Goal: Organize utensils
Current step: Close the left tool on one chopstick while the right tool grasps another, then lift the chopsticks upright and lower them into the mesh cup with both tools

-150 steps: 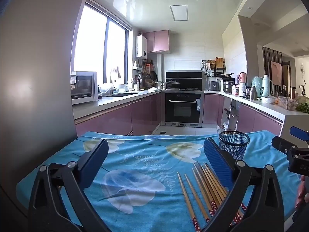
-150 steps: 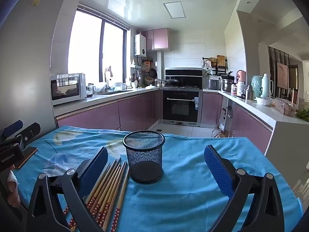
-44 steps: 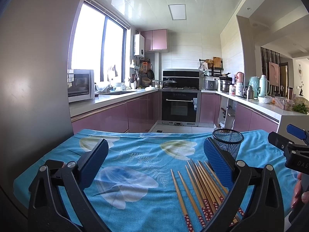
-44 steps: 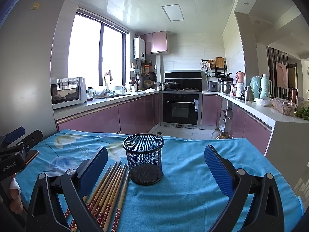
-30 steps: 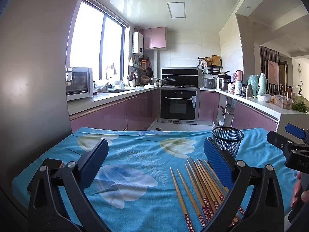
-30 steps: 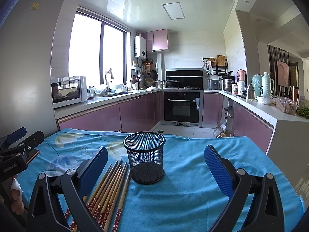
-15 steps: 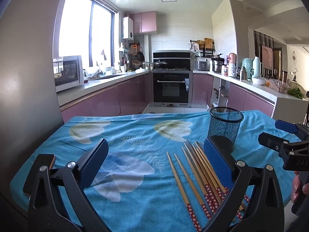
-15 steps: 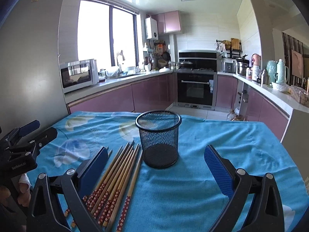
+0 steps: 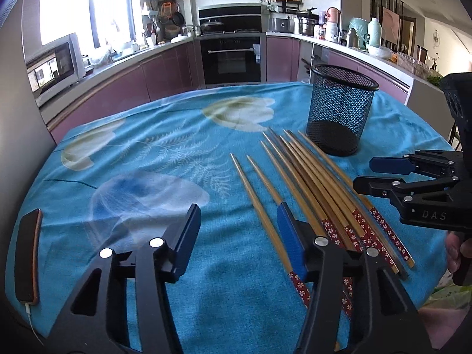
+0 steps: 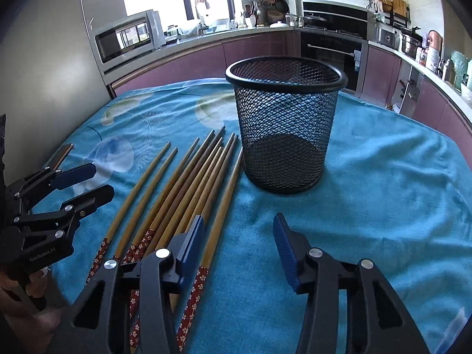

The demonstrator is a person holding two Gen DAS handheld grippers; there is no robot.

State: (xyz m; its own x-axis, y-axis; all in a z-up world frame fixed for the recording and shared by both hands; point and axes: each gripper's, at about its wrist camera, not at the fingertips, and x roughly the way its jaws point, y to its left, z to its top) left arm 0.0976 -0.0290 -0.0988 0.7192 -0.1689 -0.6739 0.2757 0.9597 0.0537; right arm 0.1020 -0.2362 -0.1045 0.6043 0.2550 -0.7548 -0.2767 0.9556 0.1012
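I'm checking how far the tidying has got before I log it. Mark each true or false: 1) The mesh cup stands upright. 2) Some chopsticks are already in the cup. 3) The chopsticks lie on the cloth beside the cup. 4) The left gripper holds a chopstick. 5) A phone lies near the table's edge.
1) True: the mesh cup stands upright on the blue cloth.
2) False: the cup is empty.
3) True: the chopsticks lie side by side next to it.
4) False: the left gripper has been closing, but nothing is between its jaws.
5) True: the phone lies at the cloth's edge.
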